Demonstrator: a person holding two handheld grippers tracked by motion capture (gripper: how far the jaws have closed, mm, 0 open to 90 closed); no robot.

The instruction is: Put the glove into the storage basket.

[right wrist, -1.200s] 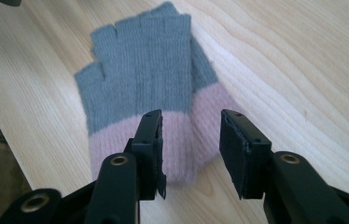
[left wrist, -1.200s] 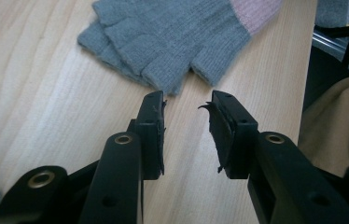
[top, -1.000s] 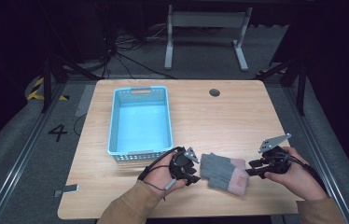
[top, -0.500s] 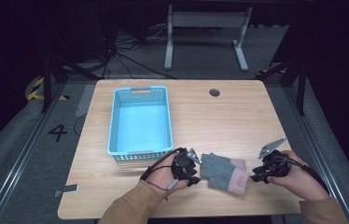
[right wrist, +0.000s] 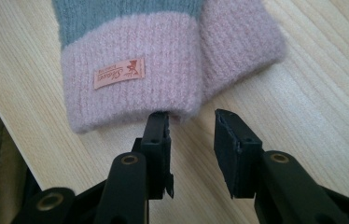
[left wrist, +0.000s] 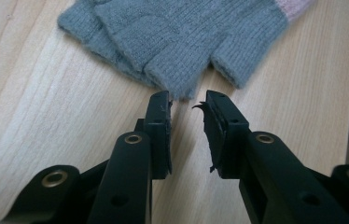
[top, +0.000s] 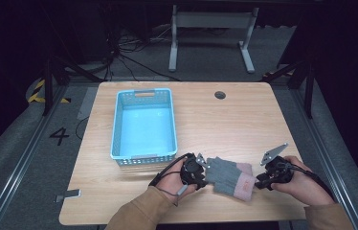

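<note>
While both gloves (top: 229, 176) lie stacked on desk (top: 244, 120), left tool (left wrist: 187, 100) and right tool (right wrist: 191, 119), jaws parted, grip nothing; left narrowing; basket (top: 143, 153) unfilled, placement likely pending.

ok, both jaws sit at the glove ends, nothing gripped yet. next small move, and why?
Probably ease the left gripper forward, then close on the grey finger end of the gloves. Its jaws have just been closing, yet the knit lies just past the tips, not between them. The right gripper stands open at the pink cuff, so it looks ready to pinch next.
</note>
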